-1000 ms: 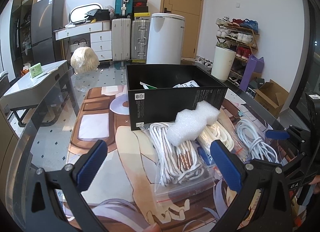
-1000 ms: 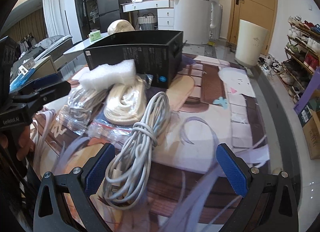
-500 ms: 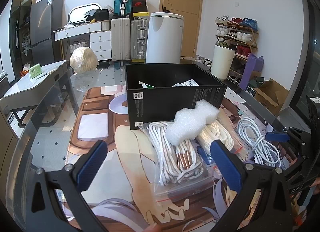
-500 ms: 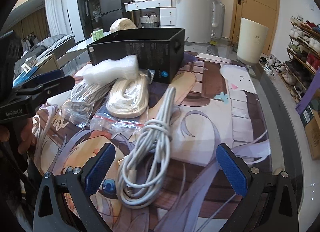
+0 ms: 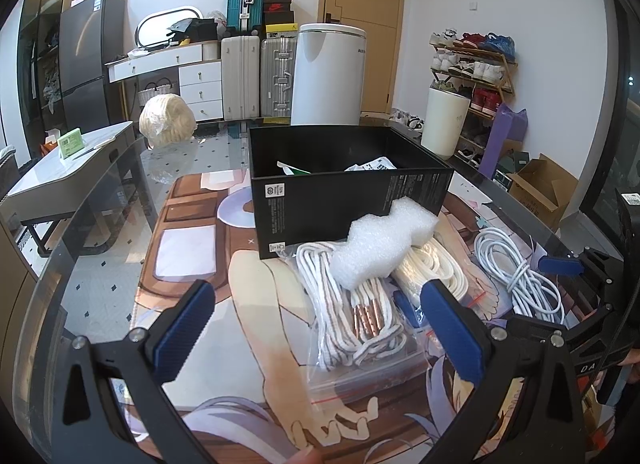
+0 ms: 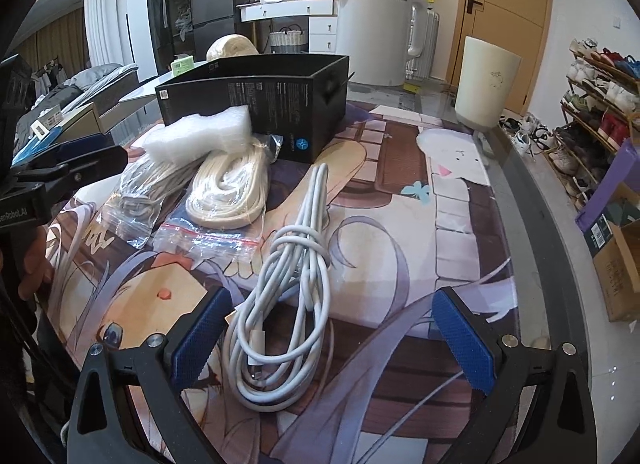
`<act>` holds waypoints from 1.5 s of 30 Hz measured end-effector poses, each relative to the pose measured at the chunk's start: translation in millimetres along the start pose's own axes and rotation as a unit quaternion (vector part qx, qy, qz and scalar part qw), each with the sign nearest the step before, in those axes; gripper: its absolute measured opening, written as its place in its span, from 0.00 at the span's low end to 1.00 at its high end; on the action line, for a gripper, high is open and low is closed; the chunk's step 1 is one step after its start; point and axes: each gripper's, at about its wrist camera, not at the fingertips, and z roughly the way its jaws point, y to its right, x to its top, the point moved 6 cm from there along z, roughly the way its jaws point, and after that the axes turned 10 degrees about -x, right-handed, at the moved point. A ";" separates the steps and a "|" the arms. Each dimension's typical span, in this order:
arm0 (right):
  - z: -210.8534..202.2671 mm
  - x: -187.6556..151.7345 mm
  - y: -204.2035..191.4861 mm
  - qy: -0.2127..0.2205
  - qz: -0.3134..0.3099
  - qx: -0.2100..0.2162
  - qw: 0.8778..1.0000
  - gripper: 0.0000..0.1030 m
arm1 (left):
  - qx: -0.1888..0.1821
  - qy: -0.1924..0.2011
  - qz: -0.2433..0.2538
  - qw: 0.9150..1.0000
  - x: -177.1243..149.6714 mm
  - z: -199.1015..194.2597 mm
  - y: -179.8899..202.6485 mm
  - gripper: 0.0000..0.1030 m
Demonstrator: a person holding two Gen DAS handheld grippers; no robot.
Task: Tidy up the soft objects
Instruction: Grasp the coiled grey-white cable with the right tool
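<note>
A black open box stands on the printed mat. In front of it lie a white foam block, a bagged white lace bundle with copper tips, a bagged cream cord coil and a loose white cable. My left gripper is open, hovering near the lace bag. My right gripper is open over the near end of the white cable, with nothing between its fingers.
The glass table's edge curves round on the right. Beyond it are a white bin, a shoe rack, suitcases and a round cream bundle at the table's far left. A hand holds the left gripper.
The right gripper has drawn back and lifted a little, so the white cable now lies farther ahead between its fingers. The left view has barely shifted. Both stay open.
</note>
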 end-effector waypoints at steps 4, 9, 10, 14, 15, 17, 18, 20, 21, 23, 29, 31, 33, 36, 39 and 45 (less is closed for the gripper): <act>-0.5 2.5 -3.9 0.010 -0.001 0.008 1.000 0.83 | 0.000 -0.001 0.001 1.000 -0.7 -0.1 -0.3 1.00; 0.0 5.3 -8.6 0.012 0.000 0.021 1.000 0.74 | 0.000 -0.001 0.001 1.000 -0.4 0.1 0.1 1.00; 0.4 5.7 -9.6 0.013 0.001 0.023 1.000 0.72 | 0.000 -0.001 0.001 1.000 -0.5 0.0 0.0 1.00; 2.4 7.4 -12.7 0.014 0.006 0.030 0.999 0.69 | 0.001 -0.001 0.001 1.000 -0.7 0.4 0.4 1.00; 3.0 7.8 -13.2 0.012 0.007 0.030 0.999 0.69 | 0.001 -0.001 0.001 1.000 -0.9 0.3 0.2 1.00; 3.9 8.4 -13.3 0.007 0.011 0.032 0.999 0.69 | 0.001 -0.001 0.001 1.000 -0.7 0.3 0.6 1.00; 4.4 8.8 -12.7 0.004 0.014 0.033 0.999 0.69 | 0.001 -0.001 0.001 1.000 -0.6 0.5 0.7 1.00; 5.2 9.3 -12.3 -0.001 0.018 0.034 0.999 0.69 | 0.001 -0.001 0.001 1.000 -0.7 0.5 0.9 1.00; 5.7 9.7 -12.3 -0.002 0.018 0.033 0.999 0.69 | 0.001 -0.001 0.001 1.000 -0.8 0.3 0.7 1.00; 6.1 9.8 -12.0 -0.002 0.020 0.031 0.999 0.69 | 0.001 -0.001 0.002 1.000 -0.6 0.6 1.1 1.00; 2.2 7.8 -5.1 0.014 0.028 0.026 0.999 0.36 | 0.001 -0.002 0.001 1.000 -1.2 0.2 0.5 1.00; 0.3 6.6 -4.2 0.019 0.029 0.028 0.999 0.36 | 0.001 -0.002 0.002 1.000 -0.8 0.7 1.3 1.00; -0.7 6.8 -4.6 0.024 0.027 0.028 0.999 0.34 | 0.002 -0.003 0.002 1.000 -1.3 0.6 1.0 1.00; -3.4 8.3 -6.4 0.035 0.024 0.029 0.999 0.32 | 0.002 -0.005 0.002 1.000 -2.8 1.8 0.9 1.00; -8.5 9.8 -9.2 0.050 0.020 0.030 0.998 0.32 | 0.002 -0.009 0.002 1.000 -3.8 2.7 -0.3 1.00; -17.3 13.9 -9.5 0.074 0.028 0.036 0.996 0.31 | 0.014 -0.027 -0.002 1.000 -2.8 8.2 -6.2 1.00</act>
